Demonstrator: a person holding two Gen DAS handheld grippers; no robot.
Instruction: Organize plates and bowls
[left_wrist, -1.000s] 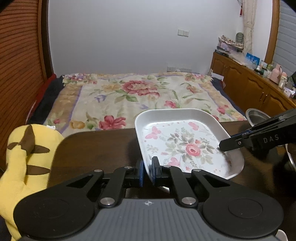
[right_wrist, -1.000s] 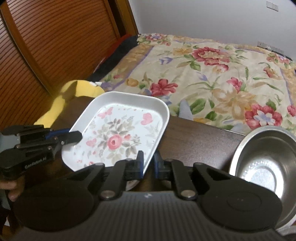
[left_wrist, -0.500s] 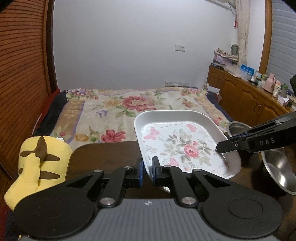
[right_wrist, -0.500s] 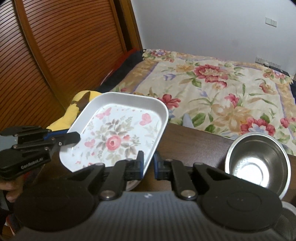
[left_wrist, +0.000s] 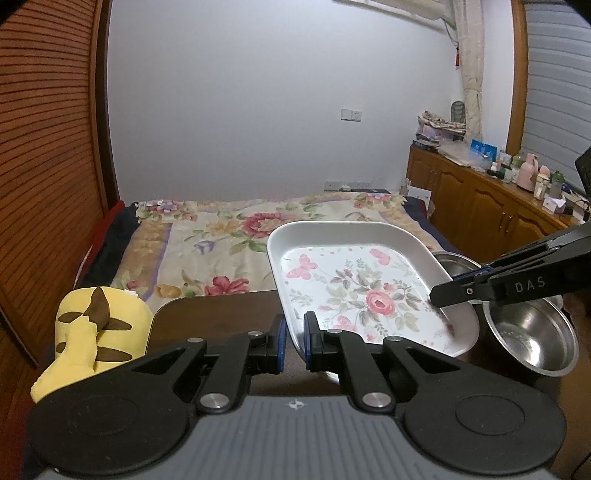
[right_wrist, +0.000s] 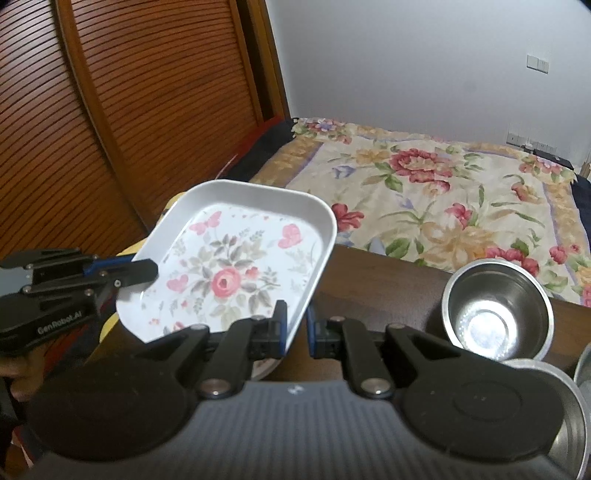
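The flowered plate (left_wrist: 364, 288) has come up off the dark table (left_wrist: 214, 314) since a second ago, and more wall shows behind it. The left gripper (left_wrist: 293, 341) pinches its near-left rim and the right gripper (right_wrist: 295, 328) the opposite rim, jaws clamped. It hangs tilted, clear of the steel bowl (right_wrist: 498, 306) and the bed (right_wrist: 443, 195).

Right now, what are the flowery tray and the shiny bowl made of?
The flowery tray looks like melamine or enamelled metal: a smooth, glossy white rim and a printed rose-and-butterfly pattern. The look leaves open which. It is thin enough for both grippers to pinch its rim. The shiny bowl seems to be stainless steel: silvery, mirror-bright inside, with a glare spot on its bottom.
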